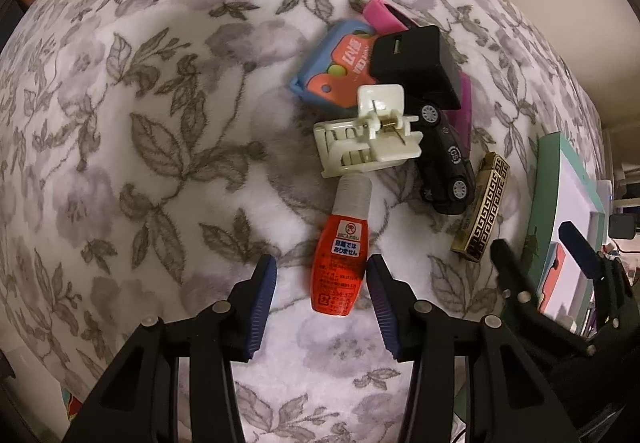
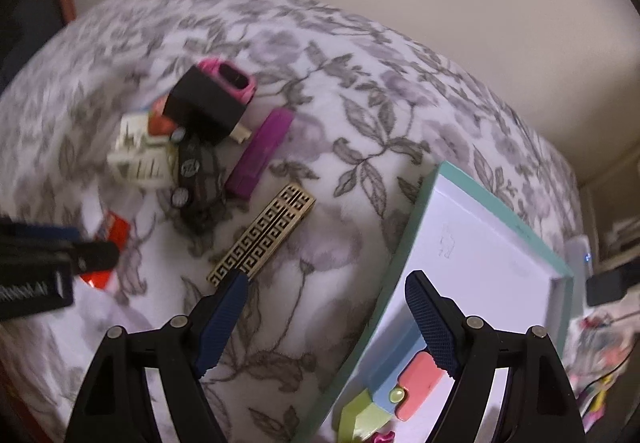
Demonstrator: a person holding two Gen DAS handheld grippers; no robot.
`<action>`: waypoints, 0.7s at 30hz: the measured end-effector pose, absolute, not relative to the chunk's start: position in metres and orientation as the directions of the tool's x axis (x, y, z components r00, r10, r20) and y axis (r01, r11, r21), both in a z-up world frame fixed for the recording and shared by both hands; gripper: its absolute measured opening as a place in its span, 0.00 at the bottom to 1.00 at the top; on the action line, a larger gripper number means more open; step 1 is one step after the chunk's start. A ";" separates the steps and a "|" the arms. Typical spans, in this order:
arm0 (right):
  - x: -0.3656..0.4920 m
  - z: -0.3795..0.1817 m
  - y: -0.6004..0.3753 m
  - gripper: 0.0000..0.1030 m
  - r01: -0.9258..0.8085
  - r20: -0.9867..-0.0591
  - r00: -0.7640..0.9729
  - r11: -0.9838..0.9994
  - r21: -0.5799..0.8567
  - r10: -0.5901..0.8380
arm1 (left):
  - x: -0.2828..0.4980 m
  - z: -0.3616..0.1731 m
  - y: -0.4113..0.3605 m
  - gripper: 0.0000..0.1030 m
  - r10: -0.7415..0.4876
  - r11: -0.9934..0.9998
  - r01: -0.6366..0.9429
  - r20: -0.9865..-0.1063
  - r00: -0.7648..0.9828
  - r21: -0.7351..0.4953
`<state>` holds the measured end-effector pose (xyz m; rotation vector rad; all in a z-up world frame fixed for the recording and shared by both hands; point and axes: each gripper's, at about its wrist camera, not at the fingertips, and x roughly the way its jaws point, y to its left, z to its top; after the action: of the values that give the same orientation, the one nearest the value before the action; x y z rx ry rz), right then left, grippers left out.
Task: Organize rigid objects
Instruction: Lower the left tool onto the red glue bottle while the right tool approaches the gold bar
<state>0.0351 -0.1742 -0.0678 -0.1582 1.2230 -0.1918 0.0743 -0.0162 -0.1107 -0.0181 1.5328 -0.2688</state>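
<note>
We've barely started: a few small things sit in the teal-rimmed white box [image 2: 472,243], while left of it the pile waits on the floral blanket [image 1: 160,123]. Our left gripper [image 1: 322,279] brackets the red glue bottle [image 1: 340,263] (half open, pads not visibly pressing). Our right gripper [image 2: 324,307] gapes empty over the box edge.

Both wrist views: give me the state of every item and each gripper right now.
Left gripper: open around bottle, right pad near it.
Red bottle: lying flat, capped.
White clip: lying on pile.
Black toy car: on its side.
Gold patterned bar: flat on blanket.
Right gripper: open, empty.
Teal box: open, few items inside.
</note>
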 end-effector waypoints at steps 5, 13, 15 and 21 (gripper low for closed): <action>0.037 -0.069 -0.168 0.81 0.050 -0.909 0.344 0.971 -0.233 -0.236 | 0.074 -0.111 -0.014 0.47 -0.180 0.971 0.165 -0.983 0.017 -0.175; 0.040 -0.060 -0.161 0.80 0.024 -0.900 0.370 0.971 -0.240 -0.231 | 0.077 -0.111 -0.008 0.47 -0.172 0.976 0.137 -0.985 0.007 -0.170; 0.037 -0.057 -0.163 0.80 0.018 -0.891 0.371 0.961 -0.276 -0.263 | 0.077 -0.112 -0.006 0.47 -0.173 0.976 0.134 -0.985 0.006 -0.171; 0.036 -0.070 -0.163 0.80 -0.013 -0.889 0.330 0.940 -0.341 -0.318 | 0.079 -0.114 -0.004 0.47 -0.171 0.976 0.139 -0.985 0.007 -0.169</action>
<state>0.0357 -0.1634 -0.0695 -0.3101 1.2237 -0.2036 0.0785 -0.0044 -0.1144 -0.0263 1.5449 -0.2424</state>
